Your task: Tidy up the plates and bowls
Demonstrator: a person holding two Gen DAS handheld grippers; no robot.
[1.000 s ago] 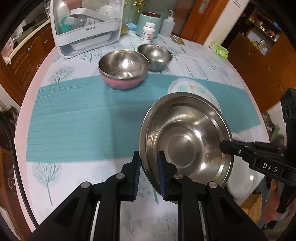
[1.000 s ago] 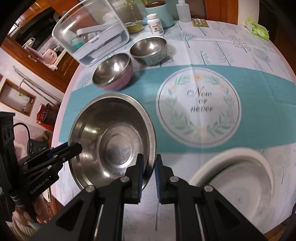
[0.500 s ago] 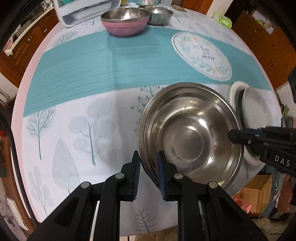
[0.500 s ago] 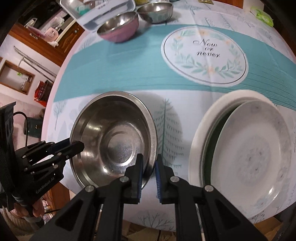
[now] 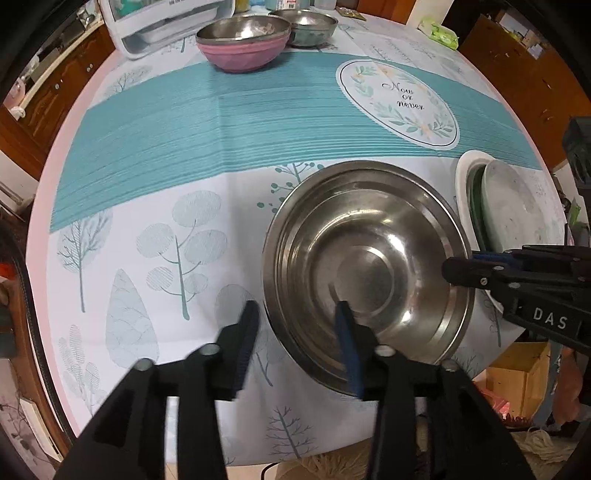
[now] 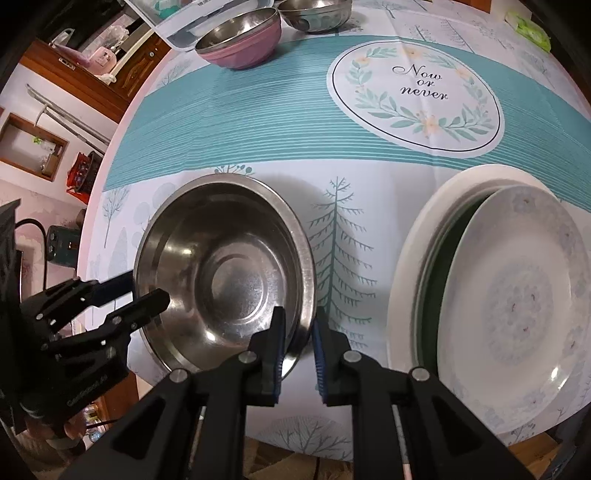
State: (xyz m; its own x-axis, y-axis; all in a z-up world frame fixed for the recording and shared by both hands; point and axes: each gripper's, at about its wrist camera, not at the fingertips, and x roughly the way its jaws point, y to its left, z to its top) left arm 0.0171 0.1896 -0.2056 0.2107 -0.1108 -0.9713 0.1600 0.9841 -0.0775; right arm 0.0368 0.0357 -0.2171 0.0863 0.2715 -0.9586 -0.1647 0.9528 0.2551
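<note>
Releasing: the left gripper (image 5: 297, 341) is standing with its jaws spread wide, one finger outside and one inside the near rim of the large stainless-steel bowl (image 5: 365, 266), no longer pinching it.
Right gripper: the right gripper (image 6: 298, 341) is straddling the bowl's rim on the opposite side; its pads are sitting just off the metal with a narrow gap, so I am judging it as loosened, though contact is hard to rule out.
Bowl position: it is resting on the tree-printed tablecloth surface (image 5: 177, 236), directly ahead of both grippers, beside the stack of white plates (image 6: 509, 295) lying to the right of the right gripper.
Farther ahead: the pink bowl with a steel liner (image 5: 242, 46) and the small steel bowl (image 5: 304, 26) are waiting well beyond.
Doing it well: I am judging that both grippers should be backing straight off the rim, lifting clear before turning, so the bowl is not dragged or tipped.
Change: half a second ago both grippers were clamped on the rim; now the left one is gaping and the right one is easing.
</note>
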